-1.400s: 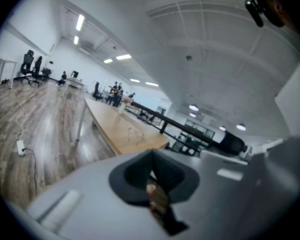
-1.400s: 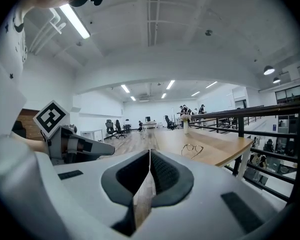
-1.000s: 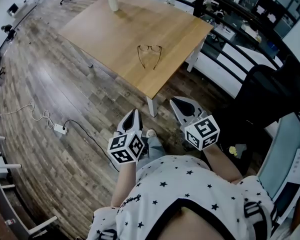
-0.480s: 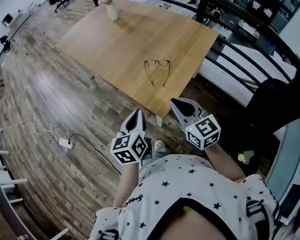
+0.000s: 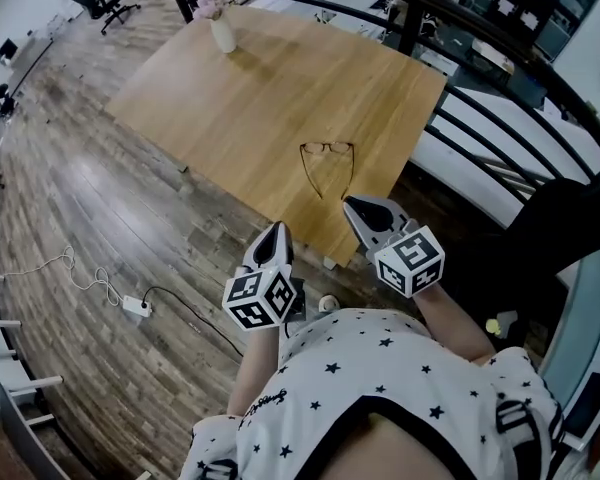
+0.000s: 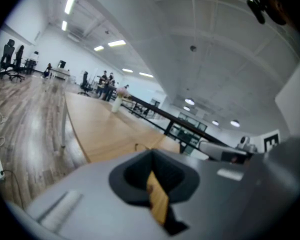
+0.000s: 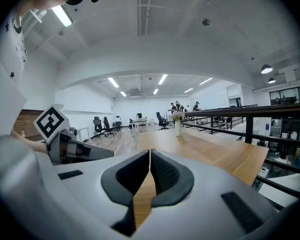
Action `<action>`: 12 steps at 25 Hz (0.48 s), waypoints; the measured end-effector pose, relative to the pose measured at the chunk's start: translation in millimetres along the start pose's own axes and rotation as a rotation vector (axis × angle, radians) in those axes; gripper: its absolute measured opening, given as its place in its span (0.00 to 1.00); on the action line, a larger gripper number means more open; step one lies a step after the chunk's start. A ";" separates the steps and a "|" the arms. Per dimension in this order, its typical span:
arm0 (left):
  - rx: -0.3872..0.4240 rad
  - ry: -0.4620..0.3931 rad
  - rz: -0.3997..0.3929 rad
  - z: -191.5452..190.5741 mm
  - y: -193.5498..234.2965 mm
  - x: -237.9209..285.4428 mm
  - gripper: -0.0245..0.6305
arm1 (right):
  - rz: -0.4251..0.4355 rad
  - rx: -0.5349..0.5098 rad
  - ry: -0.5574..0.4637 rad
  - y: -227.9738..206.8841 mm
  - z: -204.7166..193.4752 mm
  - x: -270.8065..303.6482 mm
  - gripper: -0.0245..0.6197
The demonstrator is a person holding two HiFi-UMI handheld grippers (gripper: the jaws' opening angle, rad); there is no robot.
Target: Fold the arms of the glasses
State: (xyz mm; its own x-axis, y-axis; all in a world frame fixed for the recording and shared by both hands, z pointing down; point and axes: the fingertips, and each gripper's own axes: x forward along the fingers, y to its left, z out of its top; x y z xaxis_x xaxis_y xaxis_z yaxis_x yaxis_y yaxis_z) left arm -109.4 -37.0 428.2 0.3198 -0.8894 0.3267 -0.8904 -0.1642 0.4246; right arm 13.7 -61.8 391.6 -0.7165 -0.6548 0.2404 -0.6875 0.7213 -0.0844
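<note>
The glasses (image 5: 327, 166) lie on the desk (image 5: 260, 78) near its near corner. Their arms are spread open and point back toward me, so no fold has been made yet. Over the last second I've closed in: the desk has drawn nearer, and the right gripper (image 5: 352, 203) now reaches that corner while the left gripper (image 5: 276, 228) sits just short of the near edge. Both claws are closed and empty, so I judge they must open before taking an arm. Bare wood lies between them and the glasses. The vase (image 5: 222, 30) stands at the far corner, well apart. The black railing (image 5: 500, 118) runs beside the desk's right edge. A power strip (image 5: 134, 307) lies on the floor, off to the left.
</note>
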 end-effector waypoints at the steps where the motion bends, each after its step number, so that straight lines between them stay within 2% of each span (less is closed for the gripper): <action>1: 0.002 0.002 -0.003 2.5 2.6 4.3 0.05 | -0.004 0.001 0.001 -3.5 1.0 5.6 0.07; 12: -0.012 0.033 -0.007 6.5 17.4 30.6 0.05 | -0.055 -0.007 0.054 -39.2 -2.3 35.9 0.07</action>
State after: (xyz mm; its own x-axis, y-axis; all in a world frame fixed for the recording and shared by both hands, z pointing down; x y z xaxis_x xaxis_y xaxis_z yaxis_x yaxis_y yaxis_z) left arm -117.1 -69.9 440.0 0.3367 -0.8736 0.3514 -0.8841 -0.1650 0.4372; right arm 15.2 -113.1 405.7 -0.6702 -0.6805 0.2963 -0.7247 0.6862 -0.0632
